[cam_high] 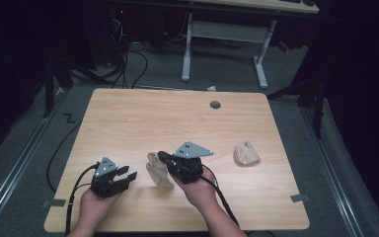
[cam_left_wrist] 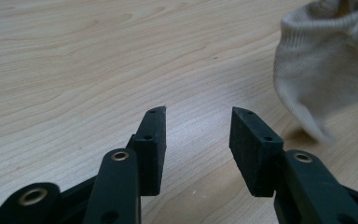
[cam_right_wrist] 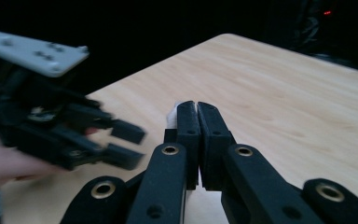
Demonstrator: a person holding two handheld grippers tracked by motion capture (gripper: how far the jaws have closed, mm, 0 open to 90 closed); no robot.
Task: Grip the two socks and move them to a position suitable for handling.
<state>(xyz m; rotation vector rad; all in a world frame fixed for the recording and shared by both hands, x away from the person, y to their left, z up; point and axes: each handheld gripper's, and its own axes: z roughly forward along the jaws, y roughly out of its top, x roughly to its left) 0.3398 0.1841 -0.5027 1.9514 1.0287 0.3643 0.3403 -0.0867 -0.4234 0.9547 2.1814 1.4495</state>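
A pale beige sock hangs limp over the front middle of the wooden table. My right gripper is shut on its top edge. In the right gripper view the jaws are pressed together, and a bit of white sock peeks out at their tips. To the left of the sock my left gripper rests low over the table, open. In the left gripper view nothing lies between its pads, and the sock hangs to the upper right. The left gripper also shows in the right gripper view.
A second beige sock lies bunched on the right side of the table. A grey cable hole sits near the far edge. Beyond the table stand another desk's white legs and floor cables.
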